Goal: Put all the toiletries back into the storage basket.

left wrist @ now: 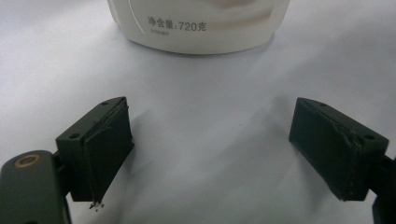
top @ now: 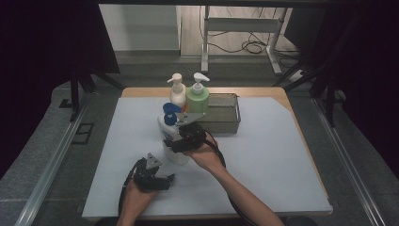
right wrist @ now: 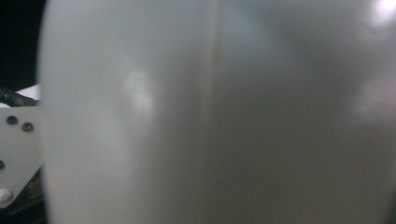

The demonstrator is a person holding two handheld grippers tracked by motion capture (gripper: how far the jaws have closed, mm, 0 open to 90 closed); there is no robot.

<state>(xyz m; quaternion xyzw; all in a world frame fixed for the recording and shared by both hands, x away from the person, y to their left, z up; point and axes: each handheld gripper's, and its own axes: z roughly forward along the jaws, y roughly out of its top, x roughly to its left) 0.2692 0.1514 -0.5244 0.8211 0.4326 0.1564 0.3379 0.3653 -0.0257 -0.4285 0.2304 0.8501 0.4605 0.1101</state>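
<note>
High view: right gripper (top: 173, 142) reaches around the white pump bottle (top: 170, 136) mid-worktop (top: 263, 155), apparently to lift it; grasp unclear.
Left gripper view: left gripper (left wrist: 210, 149) fingers (left wrist: 105, 149) released, waiting near the bottle's base (left wrist: 201, 25).
Right gripper view: bottle wall (right wrist: 210, 116) pressed close, so the fingers' state cannot be told.

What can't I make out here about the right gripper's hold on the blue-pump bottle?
- Right gripper pads: in the high view its own body covers them, so contact with the white bottle can't be judged.
- Right gripper view: the bottle wall sits too close, a blur; jaws unreadable.
- Left gripper view: the bottle is cut off by the top edge.
- Metal basket: its inside is too dim to read in the high view.
</note>
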